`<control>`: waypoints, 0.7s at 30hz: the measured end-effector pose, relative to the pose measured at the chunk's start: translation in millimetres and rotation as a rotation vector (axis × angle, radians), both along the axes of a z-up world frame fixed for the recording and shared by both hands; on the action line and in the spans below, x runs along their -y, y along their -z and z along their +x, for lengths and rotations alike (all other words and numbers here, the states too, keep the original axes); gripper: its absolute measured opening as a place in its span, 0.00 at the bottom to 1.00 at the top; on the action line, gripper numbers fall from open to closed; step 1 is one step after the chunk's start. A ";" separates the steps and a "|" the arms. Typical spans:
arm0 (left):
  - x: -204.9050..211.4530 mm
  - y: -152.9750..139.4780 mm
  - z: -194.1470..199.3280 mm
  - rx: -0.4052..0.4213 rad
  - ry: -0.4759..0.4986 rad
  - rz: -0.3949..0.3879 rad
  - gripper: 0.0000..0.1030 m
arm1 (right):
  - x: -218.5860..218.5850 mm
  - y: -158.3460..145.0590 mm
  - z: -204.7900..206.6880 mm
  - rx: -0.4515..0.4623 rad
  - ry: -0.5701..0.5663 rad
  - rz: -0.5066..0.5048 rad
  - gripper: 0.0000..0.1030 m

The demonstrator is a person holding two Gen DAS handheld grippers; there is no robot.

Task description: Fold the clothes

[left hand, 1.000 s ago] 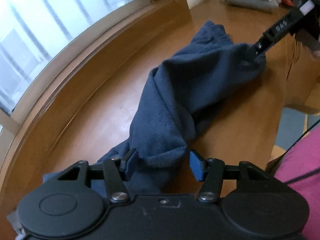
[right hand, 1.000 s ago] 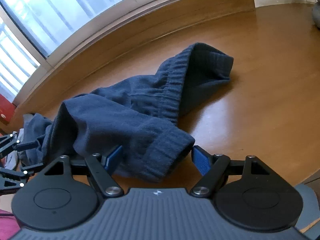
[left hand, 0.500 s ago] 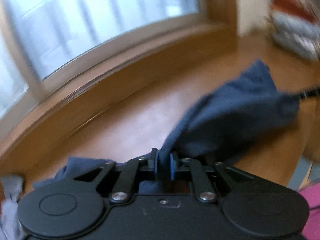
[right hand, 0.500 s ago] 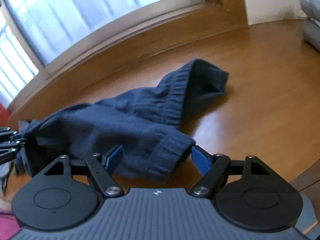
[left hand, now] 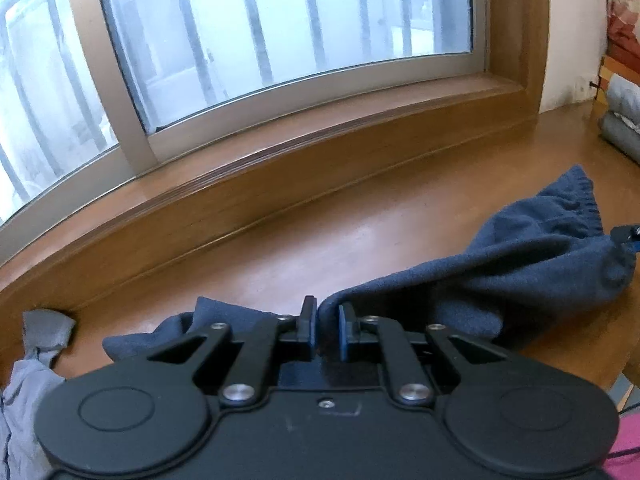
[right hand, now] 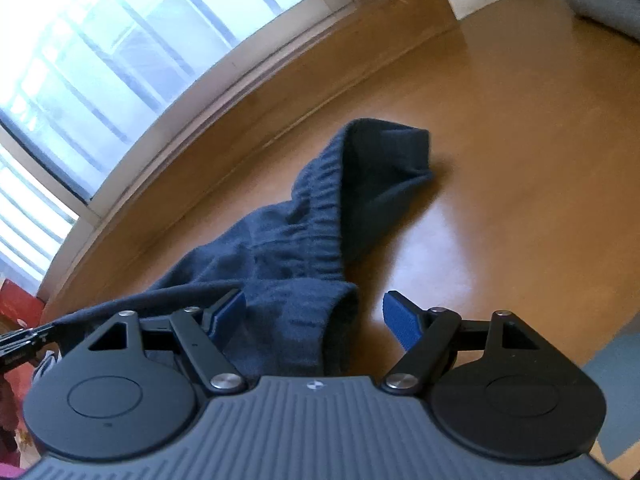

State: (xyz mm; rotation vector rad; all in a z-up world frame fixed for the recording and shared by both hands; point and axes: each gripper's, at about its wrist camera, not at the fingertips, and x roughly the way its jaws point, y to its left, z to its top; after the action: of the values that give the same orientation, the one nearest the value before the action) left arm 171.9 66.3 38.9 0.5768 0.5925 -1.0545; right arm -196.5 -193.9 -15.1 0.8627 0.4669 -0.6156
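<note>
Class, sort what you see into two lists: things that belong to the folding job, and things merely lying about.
In the job:
navy garment
left gripper
right gripper

Lying about:
grey cloth
stacked grey clothes
red box

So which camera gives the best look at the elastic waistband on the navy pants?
The right wrist view: the gathered waistband runs across mid-frame, its ribbing and open end clear. The left wrist view catches only a short stretch at the far right edge.

black tongs, blue pads, silver screws
</note>
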 end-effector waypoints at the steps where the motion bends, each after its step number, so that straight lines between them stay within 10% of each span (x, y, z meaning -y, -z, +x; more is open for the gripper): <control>1: 0.7 -0.6 1.5 -0.005 -0.006 -0.006 0.09 | -1.2 -1.0 4.3 -0.008 -0.013 -0.019 0.51; 4: 1.2 -6.1 3.4 -0.011 -0.027 -0.028 0.09 | -8.2 -8.9 13.9 -0.030 -0.044 -0.094 0.31; 15: 6.8 -96.3 -3.2 0.168 -0.010 -0.281 0.09 | -42.4 -132.9 -23.3 0.222 0.075 -0.471 0.29; 21: 27.2 -77.9 -26.6 0.128 0.235 -0.161 0.19 | -64.2 -184.6 -19.2 0.154 0.002 -0.717 0.29</control>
State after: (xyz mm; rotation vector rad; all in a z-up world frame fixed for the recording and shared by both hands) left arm 145.3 39.1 116.8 0.5765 0.3288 -1.2640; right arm -215.7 -129.8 169.5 0.2233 0.0830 -0.6510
